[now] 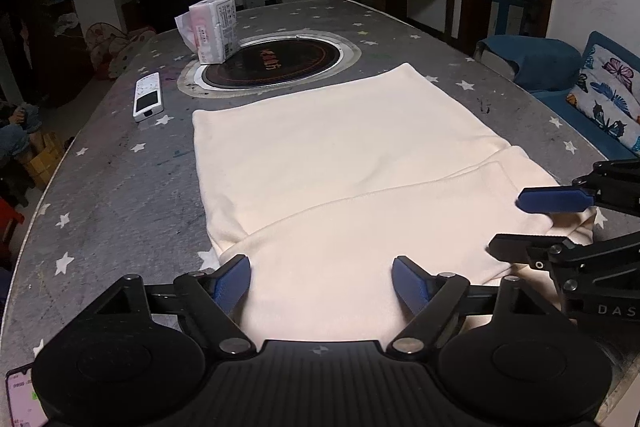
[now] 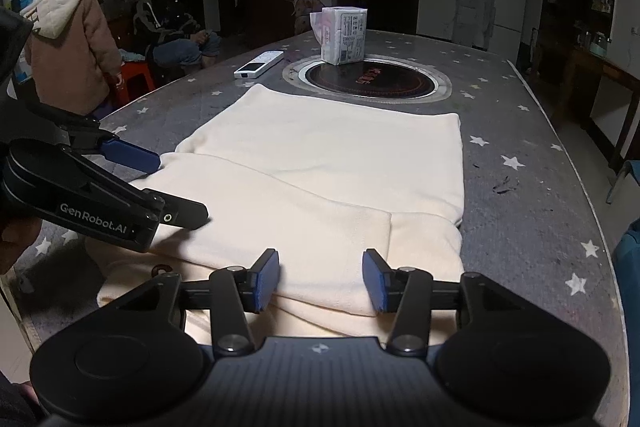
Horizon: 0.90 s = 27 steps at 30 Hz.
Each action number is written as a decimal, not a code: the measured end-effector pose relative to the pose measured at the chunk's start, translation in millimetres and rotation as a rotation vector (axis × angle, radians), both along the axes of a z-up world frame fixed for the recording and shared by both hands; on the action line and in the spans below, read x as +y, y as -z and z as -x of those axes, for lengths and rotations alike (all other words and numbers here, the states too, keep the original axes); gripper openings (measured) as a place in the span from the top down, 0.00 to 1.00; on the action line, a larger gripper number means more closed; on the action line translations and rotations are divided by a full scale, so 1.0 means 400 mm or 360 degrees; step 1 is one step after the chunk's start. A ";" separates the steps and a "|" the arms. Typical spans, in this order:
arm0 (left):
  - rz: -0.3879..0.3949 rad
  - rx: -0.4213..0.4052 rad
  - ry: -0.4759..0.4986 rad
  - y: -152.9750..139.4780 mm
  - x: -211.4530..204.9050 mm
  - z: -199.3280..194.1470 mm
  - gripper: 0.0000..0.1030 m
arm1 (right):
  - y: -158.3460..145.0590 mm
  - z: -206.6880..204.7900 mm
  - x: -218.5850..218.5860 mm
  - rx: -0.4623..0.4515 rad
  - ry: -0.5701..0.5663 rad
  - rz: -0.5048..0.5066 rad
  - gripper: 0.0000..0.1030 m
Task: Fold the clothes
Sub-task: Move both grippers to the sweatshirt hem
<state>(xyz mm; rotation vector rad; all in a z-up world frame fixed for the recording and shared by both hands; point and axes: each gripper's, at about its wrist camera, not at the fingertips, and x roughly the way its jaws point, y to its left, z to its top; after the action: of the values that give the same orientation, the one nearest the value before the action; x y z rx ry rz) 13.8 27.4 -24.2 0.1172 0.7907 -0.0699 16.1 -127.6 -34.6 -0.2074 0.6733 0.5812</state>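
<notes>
Cream garment (image 1: 340,155) lay flat on the grey star-print table (image 1: 120,187) in the left wrist view, spread out ahead of the left gripper (image 1: 321,281), with a folded layer across its near part. The left gripper's blue-padded fingers (image 1: 232,281) stood wide apart just over the near edge of the cloth, with nothing between them. To its right, the right gripper (image 1: 528,223) reached in from the side over the garment's near right corner, its jaws apart as well; whether it touched the cloth could not be told. Farther ahead, beyond the garment, a round black hob (image 1: 272,61) sat sunk into the table, a tissue pack (image 1: 212,29) stood on the hob's left rim, and a white remote (image 1: 148,97) lay to the left of it.

In the right wrist view the garment (image 2: 340,155) again lay straight ahead of the right gripper (image 2: 321,279), whose fingers (image 2: 266,279) were spread wide above the folded near edge, gripping nothing. The left gripper (image 2: 172,187) came in from the left, open over the garment's left edge. Past the cloth were the hob (image 2: 368,77), the tissue pack (image 2: 344,35) on its far rim, and the remote (image 2: 258,65) to the left. Two people (image 2: 172,23) sat beyond the table's left side.
</notes>
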 end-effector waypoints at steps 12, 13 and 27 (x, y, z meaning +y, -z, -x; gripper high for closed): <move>-0.0082 -0.0041 -0.0035 0.006 -0.003 0.042 0.17 | 0.010 0.042 0.003 -0.0051 0.0071 0.0022 0.53; -0.0079 -0.0038 -0.0044 0.009 0.002 0.047 0.17 | 0.009 0.044 0.002 -0.0053 0.0067 0.0029 0.53; -0.0139 -0.0105 0.0101 -0.011 0.024 0.119 0.17 | -0.005 0.047 -0.019 -0.0045 0.0035 0.0087 0.53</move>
<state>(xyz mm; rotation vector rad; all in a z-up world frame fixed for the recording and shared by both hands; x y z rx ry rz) -34.0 37.1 -19.9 0.2263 0.7241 -0.0911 -2.7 -135.2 -32.5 -0.2582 0.6640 0.5382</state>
